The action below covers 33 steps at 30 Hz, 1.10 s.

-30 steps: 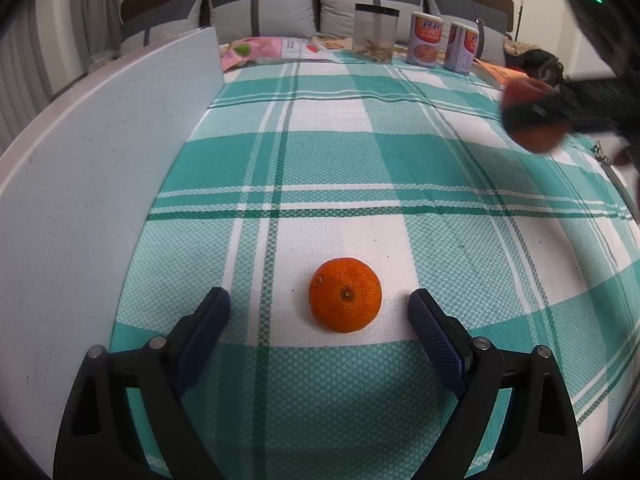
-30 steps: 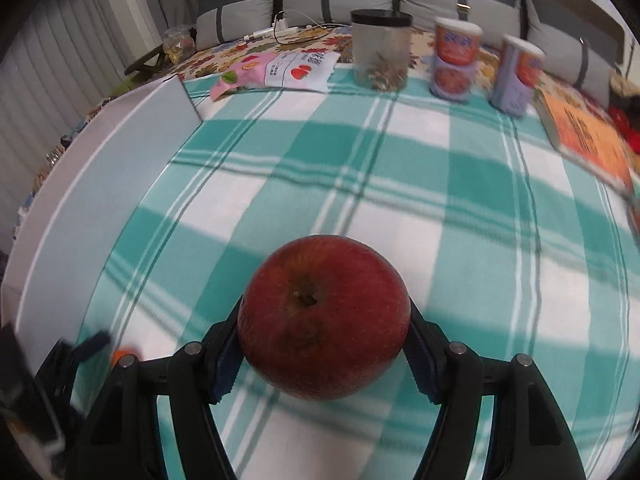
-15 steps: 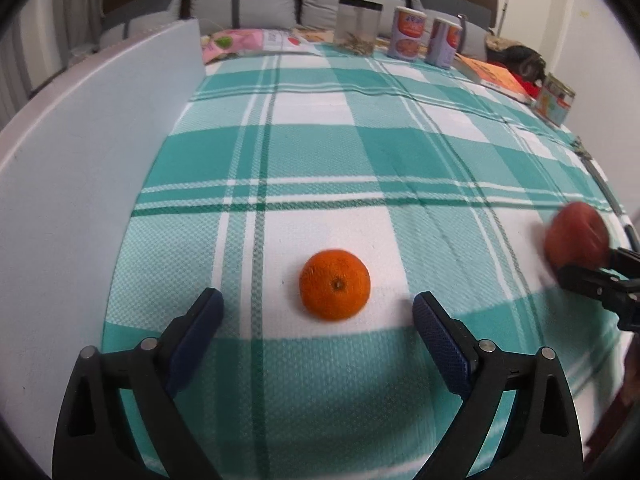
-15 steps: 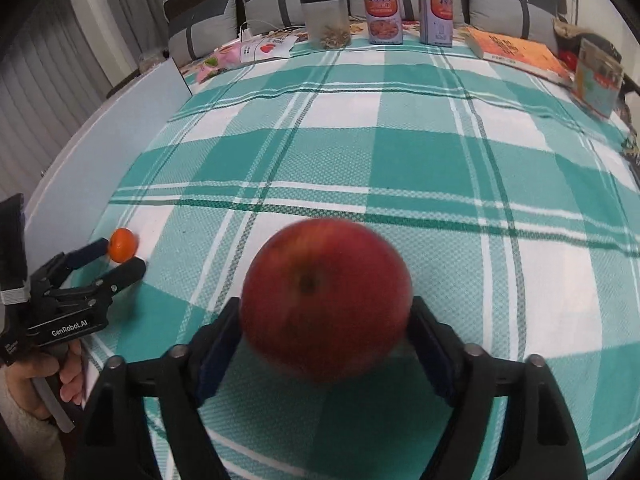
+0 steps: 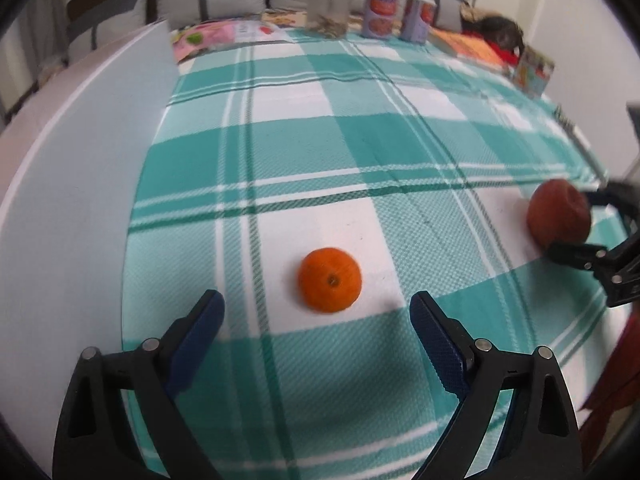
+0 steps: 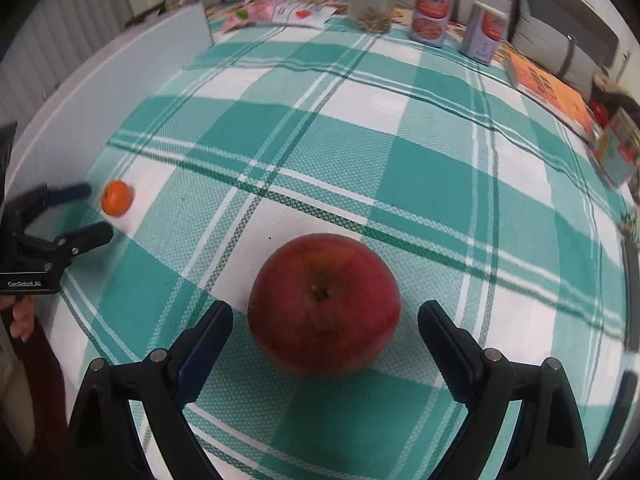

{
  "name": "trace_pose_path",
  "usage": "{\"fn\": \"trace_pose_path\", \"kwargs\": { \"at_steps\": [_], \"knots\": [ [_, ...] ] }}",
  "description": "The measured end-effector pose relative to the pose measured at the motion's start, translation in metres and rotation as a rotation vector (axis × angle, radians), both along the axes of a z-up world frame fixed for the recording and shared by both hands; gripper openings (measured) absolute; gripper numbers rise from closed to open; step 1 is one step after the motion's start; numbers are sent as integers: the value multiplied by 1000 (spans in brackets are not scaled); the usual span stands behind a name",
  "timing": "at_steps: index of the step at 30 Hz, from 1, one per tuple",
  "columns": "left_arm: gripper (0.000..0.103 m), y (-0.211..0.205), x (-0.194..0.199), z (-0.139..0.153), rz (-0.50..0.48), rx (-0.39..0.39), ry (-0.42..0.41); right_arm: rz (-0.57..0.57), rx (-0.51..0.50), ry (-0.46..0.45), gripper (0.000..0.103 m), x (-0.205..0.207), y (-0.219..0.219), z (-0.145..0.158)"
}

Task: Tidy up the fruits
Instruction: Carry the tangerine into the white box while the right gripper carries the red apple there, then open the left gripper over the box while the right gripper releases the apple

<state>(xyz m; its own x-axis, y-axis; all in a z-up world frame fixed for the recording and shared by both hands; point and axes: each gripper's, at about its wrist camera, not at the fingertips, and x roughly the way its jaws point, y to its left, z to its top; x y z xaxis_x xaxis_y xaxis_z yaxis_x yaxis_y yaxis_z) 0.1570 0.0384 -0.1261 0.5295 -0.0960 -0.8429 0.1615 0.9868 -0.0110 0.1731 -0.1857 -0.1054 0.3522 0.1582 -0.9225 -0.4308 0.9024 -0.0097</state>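
The right gripper (image 6: 325, 322) is opening its jaws around the red apple (image 6: 323, 305), which is sitting on the checked cloth (image 6: 420, 168) clear of both pads. The left gripper (image 5: 316, 312) is closing its wide jaws slightly, with the orange (image 5: 329, 279) lying just ahead of them, untouched. Far back, a clear jar (image 6: 371, 3) is holding a little brownish stuff beside two cans (image 6: 431, 14).

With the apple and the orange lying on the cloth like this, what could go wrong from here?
1. The apple lies loose between the right tongs, whose jaws are opening; being round, it may roll on the checked cloth.
2. The left tongs are closing, with the orange just ahead of their tips, untouched; a careless push may nudge it away.
3. Both tongs work near each other and might collide.
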Motion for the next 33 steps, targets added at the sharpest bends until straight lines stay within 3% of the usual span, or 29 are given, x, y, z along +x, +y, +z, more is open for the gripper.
{"fn": "trace_pose_path", "kwargs": {
  "at_steps": [1,3,4,6,7,11,14,16,20,22,24,27,30,33],
  "knots": [
    [79,-5,3,-3,-10,28,9,21,-20,3,93,2,3,-1],
    [73,-8,6,-4,0,31,12,42,-54,14,74,6,7,-4],
    [66,-7,8,-3,15,21,23,38,-64,20,69,7,7,-5],
    [38,-5,10,0,30,0,31,15,-50,33,69,9,5,-4],
    [29,-5,10,3,30,-3,44,-1,-35,39,69,10,2,-4],
    [28,6,-5,32,47,-116,49,-73,117,89,69,9,-8,9],
    [28,36,-29,86,79,-302,28,-66,254,102,69,6,2,40],
    [28,61,-42,121,97,-370,0,-26,321,86,69,7,23,69],
    [28,141,-60,185,193,-388,-87,118,411,50,69,10,95,125],
    [28,188,-59,198,273,-355,-101,204,449,60,69,10,142,146],
    [28,232,-49,190,344,-286,-68,298,464,76,69,7,193,159],
    [28,288,-25,148,445,-205,47,466,404,107,69,-9,281,157],
    [28,319,-4,99,502,-150,170,547,336,194,69,-23,347,128],
    [29,336,13,56,540,-168,285,594,173,240,69,-30,407,85]
  ]
}}
